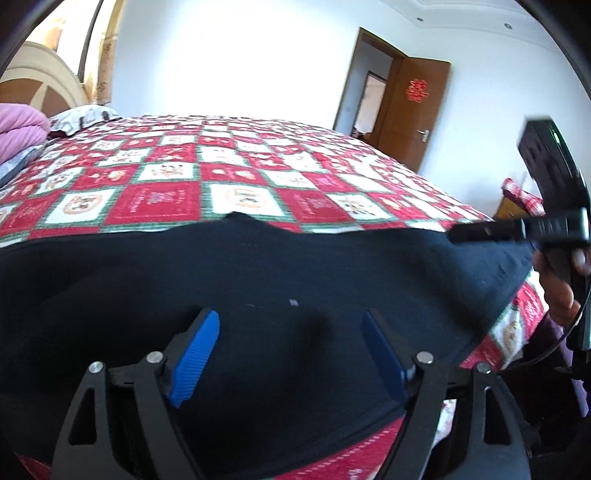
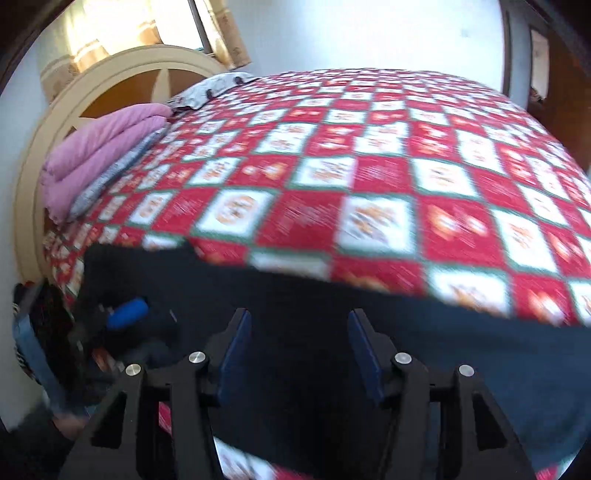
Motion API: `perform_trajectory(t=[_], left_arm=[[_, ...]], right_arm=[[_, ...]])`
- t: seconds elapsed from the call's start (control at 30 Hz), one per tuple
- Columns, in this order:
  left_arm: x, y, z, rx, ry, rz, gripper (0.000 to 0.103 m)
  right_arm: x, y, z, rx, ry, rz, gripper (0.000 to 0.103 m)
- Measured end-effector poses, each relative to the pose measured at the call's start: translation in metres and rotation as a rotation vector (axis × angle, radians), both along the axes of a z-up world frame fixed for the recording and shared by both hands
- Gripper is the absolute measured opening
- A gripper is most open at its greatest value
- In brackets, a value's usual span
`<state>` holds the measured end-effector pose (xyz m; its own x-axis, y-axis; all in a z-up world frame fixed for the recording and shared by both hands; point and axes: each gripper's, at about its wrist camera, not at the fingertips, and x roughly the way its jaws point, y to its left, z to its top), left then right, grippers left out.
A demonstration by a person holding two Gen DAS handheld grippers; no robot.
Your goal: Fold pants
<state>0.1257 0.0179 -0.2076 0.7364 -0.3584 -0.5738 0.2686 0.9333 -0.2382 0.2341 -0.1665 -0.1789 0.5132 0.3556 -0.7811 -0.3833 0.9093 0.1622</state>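
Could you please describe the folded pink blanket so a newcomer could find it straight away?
Start at the bed's red-and-white checked quilt and go to the cream arched headboard. The folded pink blanket lies stacked there, the only plain pink item.

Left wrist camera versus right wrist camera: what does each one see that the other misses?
Only the left wrist view shows the brown door with its red decoration, and the right gripper from outside. Only the right wrist view shows the window and the left gripper's blue pad. Both share the dark pants, checkered bedspread, pink blanket and headboard.
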Motion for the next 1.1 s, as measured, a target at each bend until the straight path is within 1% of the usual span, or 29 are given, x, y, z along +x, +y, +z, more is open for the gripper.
perform_trajectory(t=[0.1, 0.17, 0.27, 0.33, 0.4, 0.5, 0.57, 0.67, 0.73, 0.8, 0.83, 0.9, 1.0, 1.1], left_arm=[[-0.004, -0.016, -0.002, 0.045, 0.001, -0.034, 0.084], [-0.005, -0.022, -0.002, 0.074, 0.001, -0.047, 0.085], [-0.008, -0.029, -0.004, 0.110, 0.002, -0.063, 0.091], [-0.012, -0.032, -0.006, 0.127, 0.001, -0.070, 0.093], [-0.015, -0.034, -0.007, 0.142, 0.000, -0.079, 0.096], [-0.018, -0.038, -0.009, 0.175, -0.003, -0.082, 0.096], [-0.020, -0.039, -0.009, 0.186, -0.002, -0.082, 0.096], [-0.025, -0.040, -0.009, 0.193, -0.001, -0.079, 0.096], [-0.027, -0.039, -0.008, 0.196, -0.005, -0.071, 0.096], [-0.030, -0.038, -0.008, 0.189, -0.011, -0.063, 0.096], [-0.030, -0.037, -0.008, 0.187, -0.014, -0.061, 0.096], [-0.029, -0.038, -0.008, 0.186, -0.015, -0.056, 0.096], [-0.029, -0.039, -0.009, 0.181, -0.019, -0.058, 0.096], [-0.030, -0.040, -0.008, 0.186, -0.025, -0.059, 0.096]], right_arm=[[-0.022, -0.036, -0.008, -0.061, -0.011, -0.063, 0.056], [-0.032, -0.061, -0.016, -0.108, -0.017, -0.124, 0.056], [-0.042, -0.085, -0.031, -0.134, 0.000, -0.176, 0.056], [-0.048, -0.096, -0.042, -0.144, 0.015, -0.197, 0.056], [-0.059, -0.097, -0.049, -0.163, -0.003, -0.193, 0.056], [-0.070, -0.090, -0.057, -0.221, -0.020, -0.183, 0.056], [-0.073, -0.090, -0.058, -0.220, -0.022, -0.181, 0.057], [-0.072, -0.098, -0.058, -0.168, -0.004, -0.181, 0.057], [-0.073, -0.101, -0.054, -0.134, -0.010, -0.178, 0.057], [-0.075, -0.110, -0.047, -0.049, -0.022, -0.189, 0.057], [-0.075, -0.121, -0.041, 0.025, -0.021, -0.202, 0.057], [-0.075, -0.142, -0.030, 0.108, -0.037, -0.254, 0.057], [-0.078, -0.171, -0.010, 0.149, -0.103, -0.339, 0.056], [-0.083, -0.201, 0.005, 0.200, -0.150, -0.428, 0.056]])
